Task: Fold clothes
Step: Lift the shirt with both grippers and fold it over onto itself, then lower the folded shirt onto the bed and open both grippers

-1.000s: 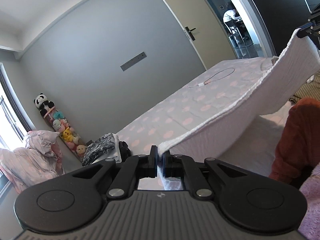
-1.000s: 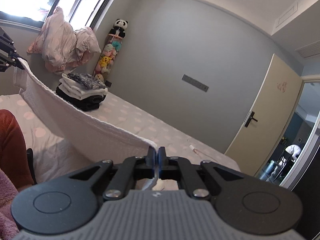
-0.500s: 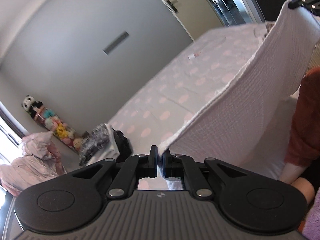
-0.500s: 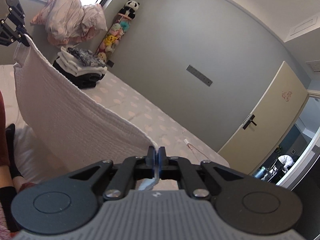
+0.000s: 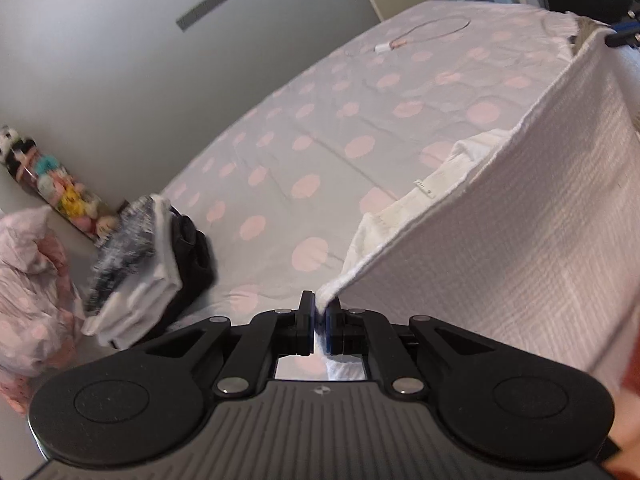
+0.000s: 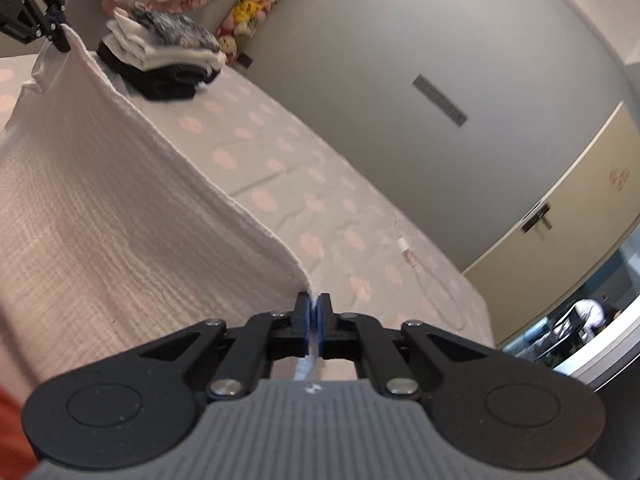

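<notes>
A white waffle-textured cloth (image 5: 520, 220) hangs stretched between my two grippers above the bed. My left gripper (image 5: 319, 312) is shut on one top corner of it. My right gripper (image 6: 313, 312) is shut on the other top corner; the cloth (image 6: 112, 208) runs away from it to the left gripper (image 6: 48, 32) at the upper left. In the left wrist view the right gripper (image 5: 624, 36) shows at the upper right edge. The cloth's lower part with a label (image 5: 424, 188) lies bunched on the bed behind the stretched edge.
The bed (image 5: 320, 128) has a grey sheet with pink dots. A stack of folded clothes (image 5: 152, 256) sits at its far corner, also in the right wrist view (image 6: 164, 56). A cable (image 5: 424, 36) lies on the sheet. Plush toys (image 6: 248, 4) stand by the wall. A door (image 6: 560, 208) is at right.
Both grippers have tilted downward and lowered toward the bed with the cloth still stretched between them. The cloth's lower part now lies on the sheet.
</notes>
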Available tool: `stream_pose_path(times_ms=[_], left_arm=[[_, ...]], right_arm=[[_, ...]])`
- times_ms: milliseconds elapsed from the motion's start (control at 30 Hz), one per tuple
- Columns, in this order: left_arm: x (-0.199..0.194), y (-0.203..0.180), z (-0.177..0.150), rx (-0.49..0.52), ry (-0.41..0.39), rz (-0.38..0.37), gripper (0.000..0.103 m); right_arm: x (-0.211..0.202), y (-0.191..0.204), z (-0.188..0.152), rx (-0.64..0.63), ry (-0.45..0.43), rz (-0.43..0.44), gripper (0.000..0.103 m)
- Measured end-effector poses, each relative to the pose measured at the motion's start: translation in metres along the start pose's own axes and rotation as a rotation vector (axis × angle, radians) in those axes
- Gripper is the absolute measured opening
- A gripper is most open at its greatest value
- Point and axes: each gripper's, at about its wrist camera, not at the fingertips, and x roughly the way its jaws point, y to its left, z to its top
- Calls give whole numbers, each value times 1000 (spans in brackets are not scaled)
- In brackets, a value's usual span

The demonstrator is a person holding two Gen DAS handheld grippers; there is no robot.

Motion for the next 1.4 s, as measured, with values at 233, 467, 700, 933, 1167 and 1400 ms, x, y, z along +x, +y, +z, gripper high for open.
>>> stream_pose_path(times_ms=[233,467,700,933,1167,1400], left_arm=[[128,20,20,-157,71,-48,6],[238,22,10,-275,176,-100,6],[272,21,-12,-357,132,-107,6],[256,25,-9,-376,4,-57,4],[289,18,-3,-371,88,-39,8],[260,53,-21,-560,48,-7,60]], right_arm=[[143,-4,1,96,70,44,4],[271,21,-12,152,187,91,4],[324,40,-30,184,233,110,4],[320,36,-27,231,187,63,4],[337,34,-32,309,225,87,7],[309,-7,-48,614,234,2,49]])
